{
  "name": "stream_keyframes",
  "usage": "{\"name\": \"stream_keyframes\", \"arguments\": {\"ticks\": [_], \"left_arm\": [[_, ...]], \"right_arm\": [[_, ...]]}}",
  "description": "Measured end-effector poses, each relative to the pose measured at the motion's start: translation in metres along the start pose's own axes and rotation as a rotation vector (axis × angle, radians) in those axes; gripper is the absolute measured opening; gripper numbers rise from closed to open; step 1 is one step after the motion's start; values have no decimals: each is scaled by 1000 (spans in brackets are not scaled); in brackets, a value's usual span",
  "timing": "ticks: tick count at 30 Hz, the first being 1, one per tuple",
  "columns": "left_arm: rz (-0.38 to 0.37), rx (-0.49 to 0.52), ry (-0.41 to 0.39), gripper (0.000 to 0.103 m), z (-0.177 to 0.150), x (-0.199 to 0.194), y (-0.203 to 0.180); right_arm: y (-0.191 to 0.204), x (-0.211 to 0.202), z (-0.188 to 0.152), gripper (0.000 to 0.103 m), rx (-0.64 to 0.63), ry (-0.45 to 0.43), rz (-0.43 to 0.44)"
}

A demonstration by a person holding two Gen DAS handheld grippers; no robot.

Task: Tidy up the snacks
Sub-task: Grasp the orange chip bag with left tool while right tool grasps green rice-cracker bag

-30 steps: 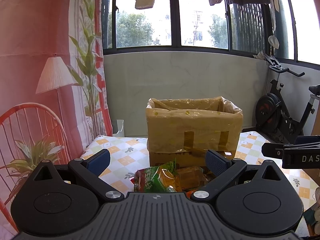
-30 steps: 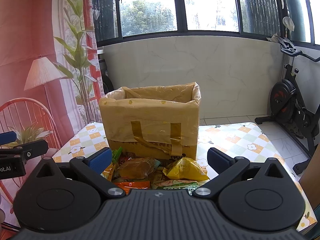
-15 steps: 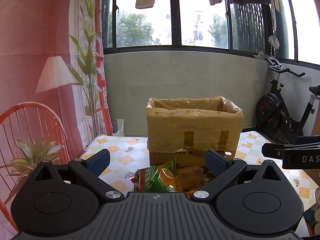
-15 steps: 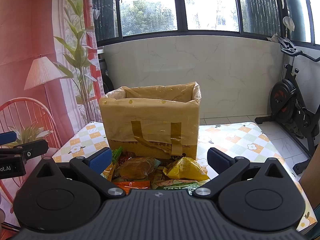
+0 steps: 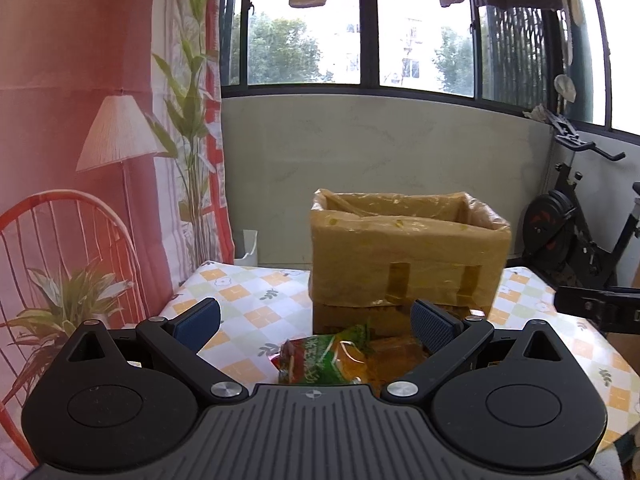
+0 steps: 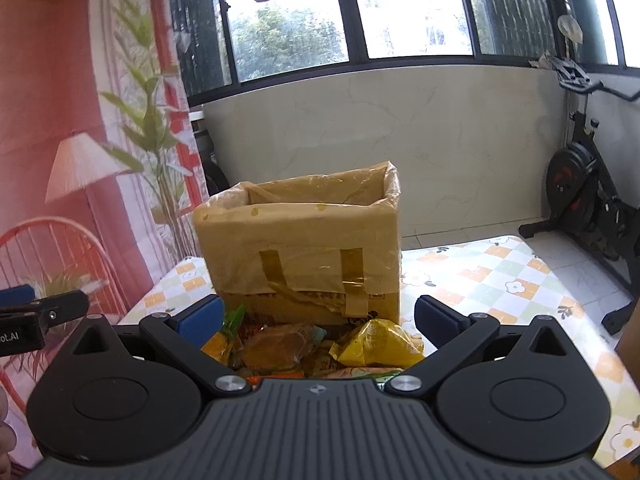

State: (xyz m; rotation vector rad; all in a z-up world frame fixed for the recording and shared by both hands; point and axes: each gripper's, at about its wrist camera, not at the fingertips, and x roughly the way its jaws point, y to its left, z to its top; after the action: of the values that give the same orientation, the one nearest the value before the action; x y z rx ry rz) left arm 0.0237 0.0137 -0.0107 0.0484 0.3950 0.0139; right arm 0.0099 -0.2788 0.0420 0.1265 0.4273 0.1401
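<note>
A cardboard box (image 5: 404, 256) lined with a yellowish plastic bag stands open on the checked tablecloth, and the right wrist view shows the box (image 6: 304, 248) too. A pile of snack packets lies in front of it. A green packet (image 5: 324, 360) sits low between the fingers of my left gripper (image 5: 316, 320), which is open and holds nothing. My right gripper (image 6: 318, 317) is also open, hovering over a yellow packet (image 6: 376, 344), a brown bun packet (image 6: 280, 346) and an orange packet (image 6: 218, 346). The gripper bodies hide the rest of the pile.
The table (image 6: 500, 276) has a flower-checked cloth. An exercise bike (image 6: 588, 196) stands on the floor at the right. A printed backdrop (image 5: 80, 128) with a lamp and chair hangs at the left. The other gripper shows at each view's edge.
The right wrist view has tilted a little, so my right gripper has rolled slightly. In the left view the box has shifted right. Both grippers stay open; the snacks have not moved.
</note>
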Motion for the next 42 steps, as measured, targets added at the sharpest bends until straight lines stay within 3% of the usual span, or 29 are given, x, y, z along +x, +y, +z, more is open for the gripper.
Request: {"name": "stream_keyframes", "arguments": {"ticks": [4, 18, 25, 32, 42], "left_arm": [[17, -22, 44, 101, -10, 25, 3], [-173, 18, 265, 95, -72, 103, -27], [-250, 29, 397, 94, -96, 124, -40], [-272, -2, 519, 91, -114, 154, -42], [-330, -53, 576, 91, -127, 168, -45]], "right_arm": [[-1, 17, -7, 103, -50, 17, -31], [-32, 91, -42, 103, -101, 151, -95], [-42, 112, -63, 103, -90, 257, -87], [-42, 123, -81, 103, -41, 343, -38], [-49, 124, -85, 103, 1, 377, -31]]}}
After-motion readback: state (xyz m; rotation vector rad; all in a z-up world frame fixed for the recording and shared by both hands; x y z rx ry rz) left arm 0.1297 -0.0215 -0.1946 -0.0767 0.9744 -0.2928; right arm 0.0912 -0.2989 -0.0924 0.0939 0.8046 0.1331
